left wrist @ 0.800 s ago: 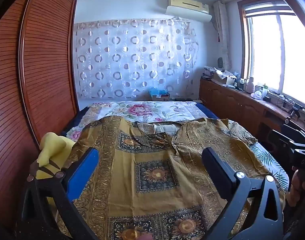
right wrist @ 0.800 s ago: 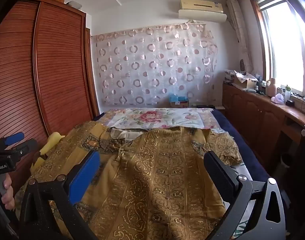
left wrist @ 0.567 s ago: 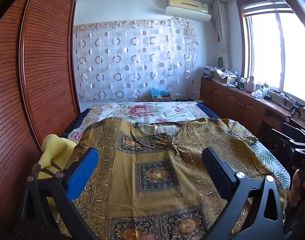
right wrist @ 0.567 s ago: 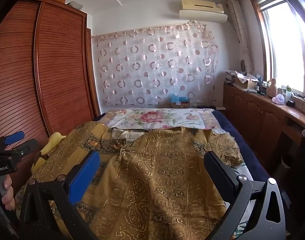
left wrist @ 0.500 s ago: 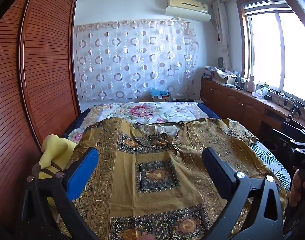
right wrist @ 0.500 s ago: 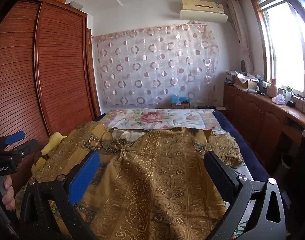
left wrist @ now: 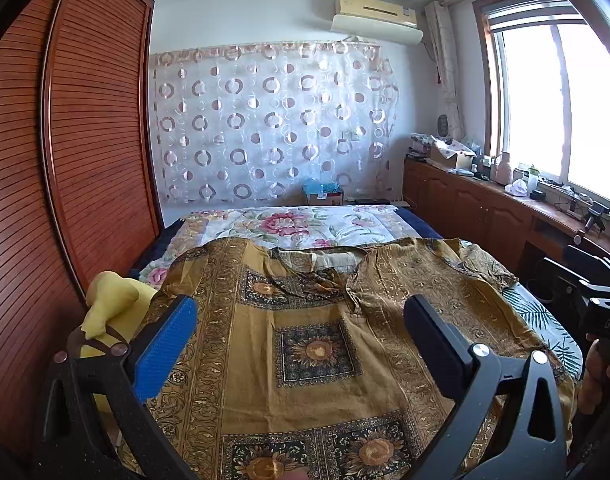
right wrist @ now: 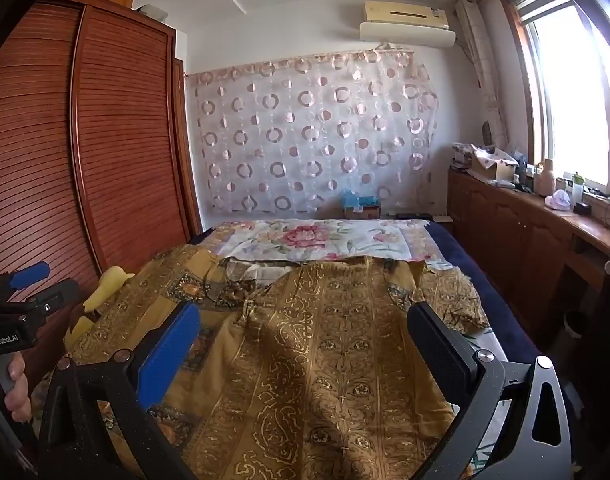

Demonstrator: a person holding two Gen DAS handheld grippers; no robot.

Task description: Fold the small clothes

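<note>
I see the garment [left wrist: 317, 344] spread flat on the bed [left wrist: 297, 222], straight ahead of and below both grippers, its long axis running away from me: hem at the near edge under the jaws, neckline [left wrist: 317, 260] at the far end toward the floral sheet [left wrist: 289, 224]. My left gripper [left wrist: 301, 344] hangs above the left-centre panel with the sunflower square between its fingers, jaws wide apart and holding nothing; my right gripper [right wrist: 305, 352] hangs above the right panel, jaws equally wide and empty. From the right view the garment [right wrist: 325, 360] fills the frame below the fingers, and its right sleeve [right wrist: 453, 296] trails off toward the dark bed edge, so I judge the right gripper the nearer one to that sleeve and the right hem. The left gripper is nearer the left edge, where the cloth drapes toward a yellow toy [left wrist: 109, 304] wedged beside the wardrobe [left wrist: 85, 160]. That toy, I judge, is the one thing that could snag a left-side pinch. A wooden counter [right wrist: 545, 232] runs along the right, well apart from the cloth. Nothing lies on top of the garment. Neither pad touches fabric; both must drop toward the near hem or side edges to start a fold.
</note>
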